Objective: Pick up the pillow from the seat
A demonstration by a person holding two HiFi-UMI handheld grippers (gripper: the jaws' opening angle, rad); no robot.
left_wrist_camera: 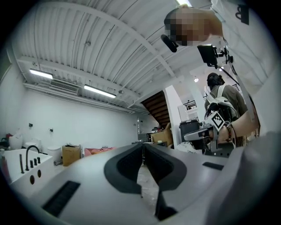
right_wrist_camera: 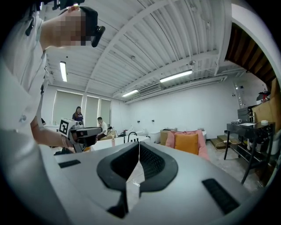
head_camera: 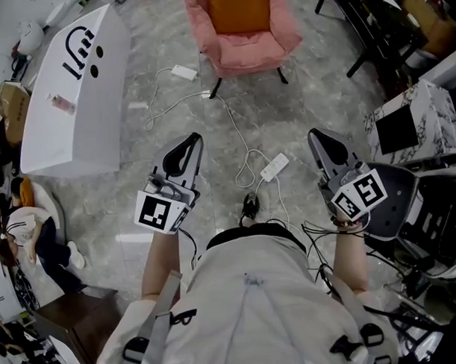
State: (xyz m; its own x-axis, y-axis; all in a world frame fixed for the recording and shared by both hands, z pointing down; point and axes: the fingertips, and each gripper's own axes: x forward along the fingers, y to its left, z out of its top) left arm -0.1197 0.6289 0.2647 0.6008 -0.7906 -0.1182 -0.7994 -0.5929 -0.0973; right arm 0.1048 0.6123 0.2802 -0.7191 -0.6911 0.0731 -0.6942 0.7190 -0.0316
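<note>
I am facing the armchair with both claws shut and empty, the pillow well ahead.

I am holding my left claw and right claw out level, each with its jaws pressed together on nothing. The orange pillow is standing upright on the seat of the pink armchair, well apart from me across the floor. To do this well, I am reckoning on stepping over the white cables and power strip lying between us. I would spread the jaws before arriving and pinch the pillow's 2 side edges, 1 claw each, since it will likely squash.
</note>
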